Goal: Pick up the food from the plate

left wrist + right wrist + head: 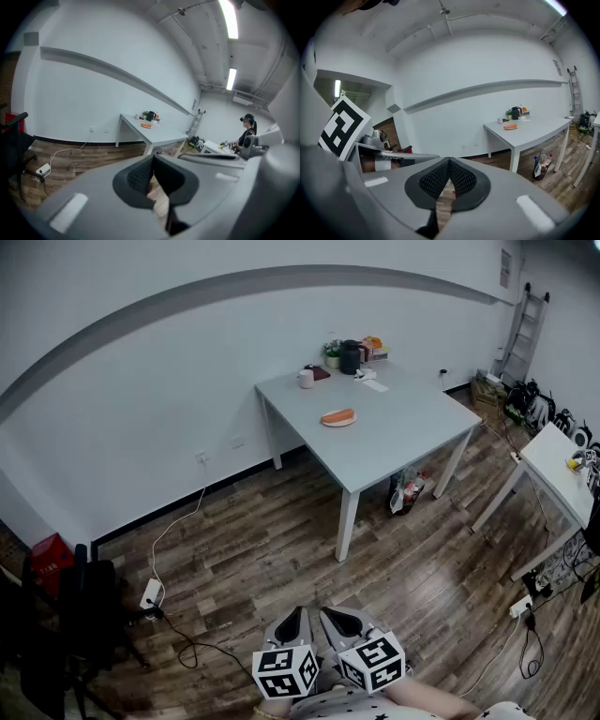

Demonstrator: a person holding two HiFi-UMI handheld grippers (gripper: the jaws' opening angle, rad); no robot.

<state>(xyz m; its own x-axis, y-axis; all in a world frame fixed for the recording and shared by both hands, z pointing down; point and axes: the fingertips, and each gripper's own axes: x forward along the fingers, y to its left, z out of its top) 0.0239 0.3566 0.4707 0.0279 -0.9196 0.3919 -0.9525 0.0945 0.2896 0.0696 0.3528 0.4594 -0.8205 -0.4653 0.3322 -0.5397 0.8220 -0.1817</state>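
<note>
An orange piece of food lies on a pale plate in the middle of the grey table, far across the room. The food also shows small in the left gripper view and the right gripper view. Both grippers are held low at the bottom of the head view, over the wooden floor and far from the table. My left gripper is shut with nothing between its jaws. My right gripper is shut and empty too.
A mug, a dark kettle and small items crowd the table's far end. A bag sits under the table. A second white table stands at right, a ladder behind. A power strip and cable lie on the floor, dark chairs left.
</note>
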